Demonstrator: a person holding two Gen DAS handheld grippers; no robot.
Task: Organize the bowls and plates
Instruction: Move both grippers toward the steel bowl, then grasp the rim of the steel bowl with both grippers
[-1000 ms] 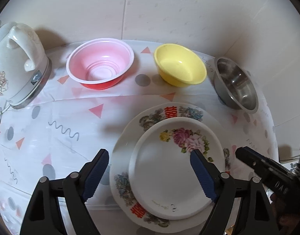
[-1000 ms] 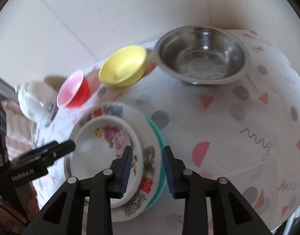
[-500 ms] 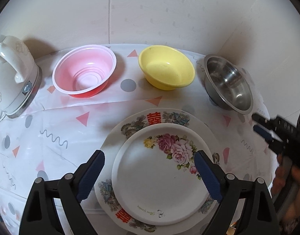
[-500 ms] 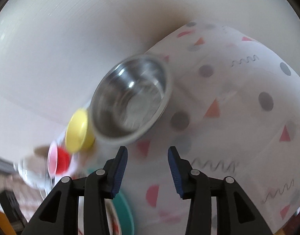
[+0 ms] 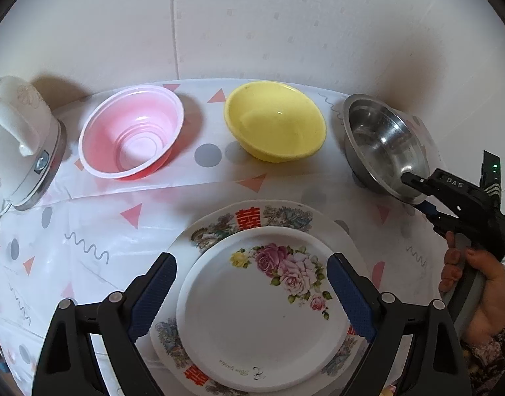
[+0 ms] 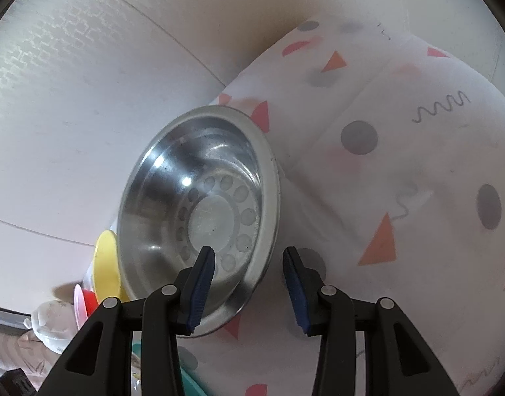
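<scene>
A small rose-patterned plate [image 5: 262,313] lies on a larger flowered plate [image 5: 249,221]. My left gripper [image 5: 252,293] is open and empty, hovering over the small plate with a finger on each side. Behind stand a pink bowl [image 5: 130,135], a yellow bowl [image 5: 275,125] and a steel bowl [image 5: 384,145] in a row. My right gripper [image 6: 249,287] is open and straddles the steel bowl's [image 6: 199,214] near rim, one finger inside and one outside. It also shows in the left wrist view [image 5: 417,191]. The yellow bowl [image 6: 105,264] and pink bowl [image 6: 84,300] peek out behind.
A white electric kettle [image 5: 18,145] stands at the far left by the pink bowl. A teal plate edge [image 6: 186,382] shows under the stack. The wall runs right behind the bowls. The patterned tablecloth [image 6: 401,165] stretches to the right of the steel bowl.
My right gripper has swung away from the plate stack to the steel bowl and opened wider around its rim. My left gripper has drawn back slightly over the plates.
</scene>
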